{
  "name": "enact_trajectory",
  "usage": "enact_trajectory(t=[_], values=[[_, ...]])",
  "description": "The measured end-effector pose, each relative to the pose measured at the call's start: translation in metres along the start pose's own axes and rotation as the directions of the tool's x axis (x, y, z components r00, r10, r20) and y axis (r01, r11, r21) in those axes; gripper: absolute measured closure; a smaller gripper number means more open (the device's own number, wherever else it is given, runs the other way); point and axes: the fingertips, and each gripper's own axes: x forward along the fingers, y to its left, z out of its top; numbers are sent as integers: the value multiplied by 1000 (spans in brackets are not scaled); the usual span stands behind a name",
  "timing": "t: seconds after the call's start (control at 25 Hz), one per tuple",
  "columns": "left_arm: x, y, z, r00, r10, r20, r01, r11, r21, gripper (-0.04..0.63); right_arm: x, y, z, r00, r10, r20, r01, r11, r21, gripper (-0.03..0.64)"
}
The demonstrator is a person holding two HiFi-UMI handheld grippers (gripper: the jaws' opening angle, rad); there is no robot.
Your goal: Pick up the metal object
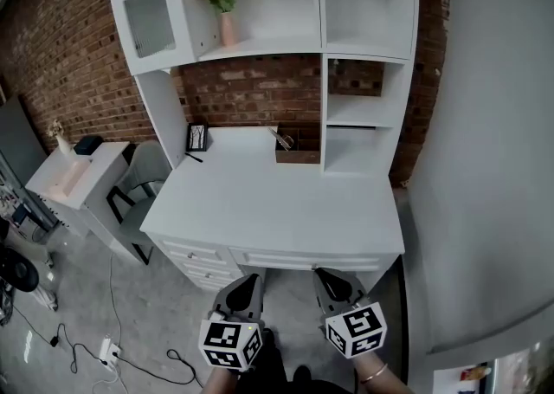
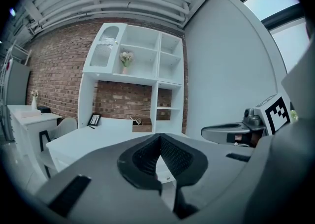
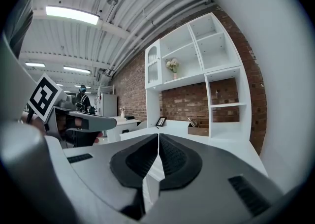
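A thin metal object (image 1: pixel 280 137) leans out of a small brown wooden box (image 1: pixel 297 156) at the back of the white desk (image 1: pixel 277 202), against the brick wall. It also shows small and far off as the metal object (image 2: pixel 135 118) in the left gripper view and the metal object (image 3: pixel 191 121) in the right gripper view. My left gripper (image 1: pixel 250 280) and right gripper (image 1: pixel 323 274) hover side by side below the desk's front edge, well short of the box. Both are shut with nothing between the jaws, as the left gripper (image 2: pixel 159 137) and right gripper (image 3: pixel 158 136) show close up.
A white hutch with open shelves stands on the desk; a pink vase of flowers (image 1: pixel 227 27) sits on a shelf. A small picture frame (image 1: pixel 196 137) and a pen (image 1: pixel 193 158) lie back left. A grey chair (image 1: pixel 138 184) and a side table (image 1: pixel 74 177) stand at left; cables cross the floor.
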Motion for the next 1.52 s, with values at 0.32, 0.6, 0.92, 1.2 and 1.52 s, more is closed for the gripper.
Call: enact_trajectory(t=[0.32,0.6,0.92,1.2,1.52], values=[[41,21,5,1000,-18,-9,18,1000,1,586,42,-25,4,1000,-21,-13,21,1000,-1,611],[93,65,7,999,-40,-14,40,999,-28,586,105,-39,5,999,-30,-44,30,999,-11,611],[161,135,20,999,-47,-23,46,998,-52,586,202,-62,9,995,-29,-99,28,1000,-11,560],[208,190,25,998,-58,-36,55,996,-75,586,273,-75,4,986,-38,-164,38,999,-2,510],[247,230,24,995,-88,-44,83,991,-107,586,328,-94,1,973,-77,-220,73,997,-26,460]])
